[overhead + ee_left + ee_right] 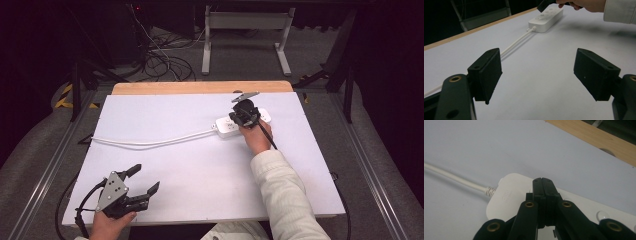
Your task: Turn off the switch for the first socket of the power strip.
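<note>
— Power strip (243, 123) trouble, you think? Start from the near edge and tell me what worries you.

— Nearest the person, the left gripper (140, 181) hovers low over the white table (200, 165) with its jaws spread wide and nothing between them. It sits well apart from everything, so I see little risk there.

— And the middle of the table?

— The strip's white cord (150, 142) runs loose across it toward the left edge (no slack is pinned down anywhere I can see). If the strip gets shoved, I'd expect the cord to drag along with it.

— Then the far end.

— The strip lies on the far right part of the table, near the wooden edge (200, 87). The right gripper (545, 185) has its jaws pressed together, tips down on the strip's top face close to the cord end. Whether they touch a button, I cannot tell.

— So the danger?

— A push off-centre could probably skid or twist the light strip rather than press anything, and the closed tips might slip off the smooth plastic.
</note>
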Tool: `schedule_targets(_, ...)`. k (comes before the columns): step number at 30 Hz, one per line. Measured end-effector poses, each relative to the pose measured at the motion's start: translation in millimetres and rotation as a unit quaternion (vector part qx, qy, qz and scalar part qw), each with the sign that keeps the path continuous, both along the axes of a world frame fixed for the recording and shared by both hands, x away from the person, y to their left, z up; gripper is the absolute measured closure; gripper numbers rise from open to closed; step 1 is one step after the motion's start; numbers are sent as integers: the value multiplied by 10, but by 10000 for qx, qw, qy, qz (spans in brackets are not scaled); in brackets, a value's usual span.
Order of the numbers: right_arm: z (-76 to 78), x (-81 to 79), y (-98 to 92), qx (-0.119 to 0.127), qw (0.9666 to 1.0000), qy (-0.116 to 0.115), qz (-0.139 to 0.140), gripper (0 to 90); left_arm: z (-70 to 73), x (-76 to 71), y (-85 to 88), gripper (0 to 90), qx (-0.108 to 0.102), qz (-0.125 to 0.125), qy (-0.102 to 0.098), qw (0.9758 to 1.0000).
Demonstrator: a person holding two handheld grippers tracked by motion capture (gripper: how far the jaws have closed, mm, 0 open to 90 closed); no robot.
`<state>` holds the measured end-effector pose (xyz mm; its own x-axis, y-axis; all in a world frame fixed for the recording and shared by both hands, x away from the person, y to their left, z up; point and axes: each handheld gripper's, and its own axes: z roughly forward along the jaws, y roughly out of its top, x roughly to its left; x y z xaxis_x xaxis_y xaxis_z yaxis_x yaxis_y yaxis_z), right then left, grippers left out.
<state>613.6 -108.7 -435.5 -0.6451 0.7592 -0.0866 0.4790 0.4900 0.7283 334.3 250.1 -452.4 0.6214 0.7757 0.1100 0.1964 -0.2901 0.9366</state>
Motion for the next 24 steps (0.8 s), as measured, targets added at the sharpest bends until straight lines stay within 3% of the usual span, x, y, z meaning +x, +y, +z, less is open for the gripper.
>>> schedule_targets(8, -99, 46, 65, -46, 10000, 37, -6, 900, -2, 2, 2, 229, -7, 8, -13, 10000)
schedule_targets(24, -180, 75, 114, 105, 9999, 1, -100, 900, -5, 4, 0, 229, -8, -9, -15, 10000)
